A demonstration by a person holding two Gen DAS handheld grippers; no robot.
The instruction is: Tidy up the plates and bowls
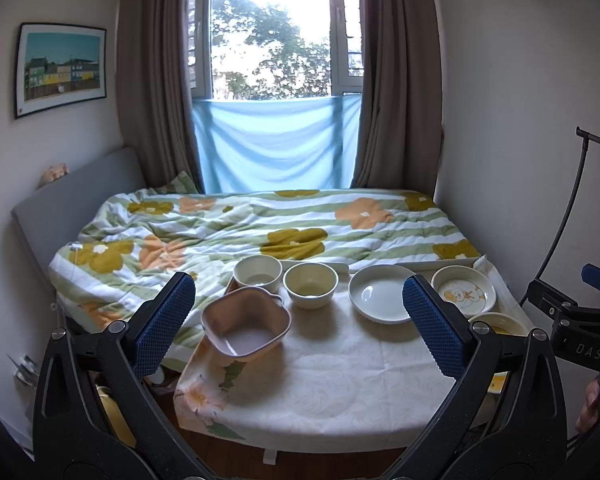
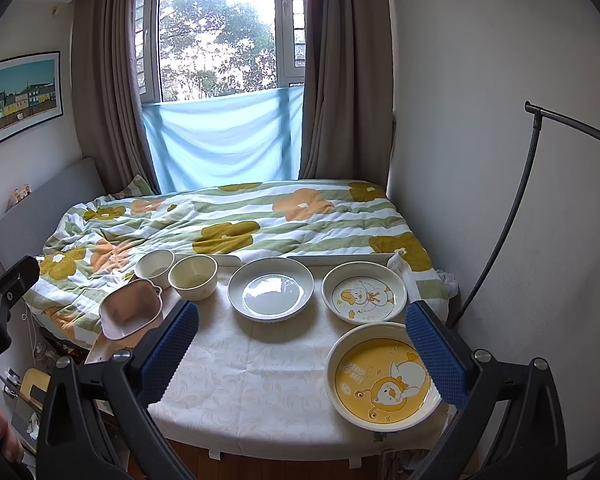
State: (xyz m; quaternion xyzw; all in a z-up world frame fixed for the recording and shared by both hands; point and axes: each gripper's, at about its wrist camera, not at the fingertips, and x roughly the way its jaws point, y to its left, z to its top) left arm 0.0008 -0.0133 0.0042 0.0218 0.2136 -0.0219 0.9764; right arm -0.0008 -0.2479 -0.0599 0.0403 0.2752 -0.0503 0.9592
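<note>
Both tools hang spread wide and empty above the near edge of the surface (image 2: 260,380). Ahead of the left tool (image 1: 300,316) sit a pink square bowl (image 1: 246,326) and two cream bowls (image 1: 310,284). By the right tool (image 2: 302,340) lies a yellow duck plate (image 2: 382,384) with unreadable lettering; a white plate (image 2: 271,289) and a pale duck plate (image 2: 364,298) lie beyond. "DAS" marks the neighbouring tool's body (image 1: 588,350).

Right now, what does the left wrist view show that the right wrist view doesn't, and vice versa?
Only the left wrist view: the left gripper, open, aimed at the pink bowl. Only the right wrist view: the right gripper, open, plus the whole yellow duck plate, which is mostly hidden on the left. Both: two cream bowls, plain white plate, white duck plate, tablecloth.
</note>
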